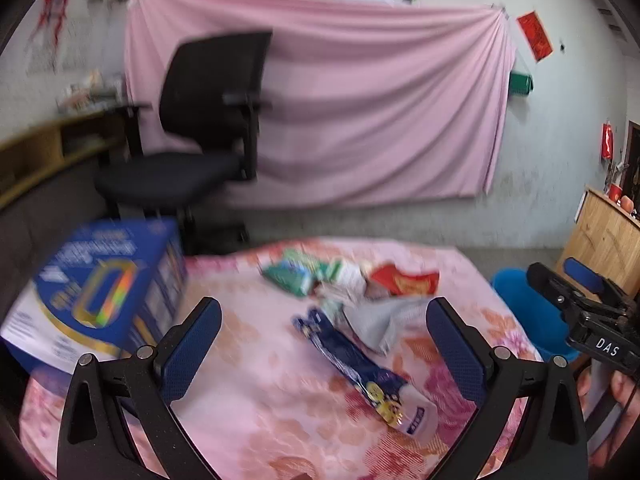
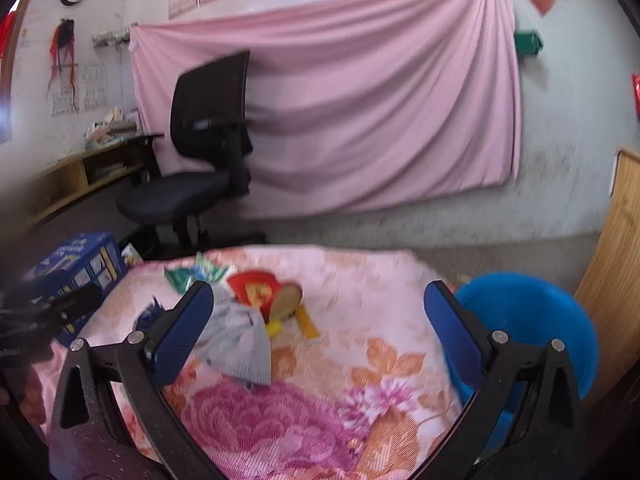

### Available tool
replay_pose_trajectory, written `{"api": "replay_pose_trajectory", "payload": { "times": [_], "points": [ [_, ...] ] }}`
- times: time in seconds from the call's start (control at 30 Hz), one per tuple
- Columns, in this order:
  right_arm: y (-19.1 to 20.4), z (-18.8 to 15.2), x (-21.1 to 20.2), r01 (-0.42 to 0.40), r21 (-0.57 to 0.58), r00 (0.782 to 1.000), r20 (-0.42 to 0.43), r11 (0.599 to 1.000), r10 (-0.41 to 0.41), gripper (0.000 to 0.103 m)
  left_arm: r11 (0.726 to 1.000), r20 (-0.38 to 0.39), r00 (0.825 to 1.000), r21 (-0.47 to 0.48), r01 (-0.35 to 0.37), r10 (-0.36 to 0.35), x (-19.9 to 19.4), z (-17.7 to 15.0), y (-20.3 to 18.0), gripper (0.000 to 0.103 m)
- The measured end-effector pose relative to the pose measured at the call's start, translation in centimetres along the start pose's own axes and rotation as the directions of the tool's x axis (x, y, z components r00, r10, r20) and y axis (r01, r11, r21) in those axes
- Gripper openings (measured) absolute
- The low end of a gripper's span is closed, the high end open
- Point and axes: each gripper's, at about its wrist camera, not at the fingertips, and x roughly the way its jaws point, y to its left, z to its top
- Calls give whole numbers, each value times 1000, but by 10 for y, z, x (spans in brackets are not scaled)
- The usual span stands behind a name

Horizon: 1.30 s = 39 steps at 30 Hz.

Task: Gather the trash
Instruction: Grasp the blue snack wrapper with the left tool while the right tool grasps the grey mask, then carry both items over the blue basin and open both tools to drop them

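Trash lies on a table with a pink floral cloth (image 1: 256, 360) (image 2: 360, 340). A dark blue wrapper (image 1: 352, 360) lies nearest my left gripper (image 1: 324, 344), which is open and holds nothing. Beyond it are a grey pouch (image 1: 384, 320) (image 2: 236, 344), a red packet (image 1: 404, 280) (image 2: 256, 292) and green wrappers (image 1: 292, 274) (image 2: 192, 272). My right gripper (image 2: 320, 336) is open and holds nothing, above the cloth to the right of the grey pouch. A yellow piece (image 2: 306, 322) lies by the red packet. A blue bin (image 2: 532, 328) (image 1: 528, 312) stands beside the table's right edge.
A big blue box (image 1: 104, 296) (image 2: 76, 268) sits at the table's left. A black office chair (image 1: 200, 128) (image 2: 200, 152) stands behind the table before a pink sheet (image 1: 360, 100) on the wall. A wooden cabinet (image 1: 604, 236) (image 2: 616, 264) is at the right, a low shelf (image 2: 80, 176) at the left.
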Motion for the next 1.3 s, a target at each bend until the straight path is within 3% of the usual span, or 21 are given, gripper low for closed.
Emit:
{"api": "replay_pose_trajectory", "payload": {
  "times": [0.03,0.13,0.27,0.47,0.57,0.7,0.77,0.8,0.87,0.97,1.17,1.3],
  "points": [
    [0,-1,7,-14,-3,999,-36,1000,14,103,1000,-34,999,-2,8,-8,8,-3,-2,99],
    [1,-7,22,-64,-6,992,-111,998,63,103,1000,-116,993,12,20,-18,25,-10,-8,80],
    [4,-13,37,-133,1,972,-197,991,131,92,996,-216,973,-40,76,-83,44,-18,-4,58],
    [8,-13,55,-206,44,942,-262,978,210,83,982,-302,940,-152,116,-158,60,-24,7,42],
    [17,-15,68,-232,45,923,-304,972,235,74,966,-319,925,-218,140,-206,64,-26,14,40],
    [30,-23,85,-246,14,892,-388,969,232,62,957,-316,918,-236,169,-240,61,-23,15,24],
    [32,-26,88,-262,13,880,-407,965,244,52,954,-311,916,-236,183,-253,58,-23,15,21],
    [32,-26,87,-262,12,879,-408,965,244,50,954,-308,917,-235,185,-254,56,-22,14,19],
    [32,-28,85,-268,7,878,-409,963,247,36,951,-301,917,-244,190,-261,54,-23,16,18],
    [32,-27,77,-279,-3,884,-391,960,256,31,951,-286,924,-247,187,-256,48,-25,15,14],
    [32,-24,52,-295,-28,911,-309,955,273,28,959,-214,953,-229,165,-215,25,-27,17,12],
    [26,-19,28,-281,-34,944,-187,959,270,28,969,-144,973,-193,152,-181,11,-26,15,12]
  ]
}}
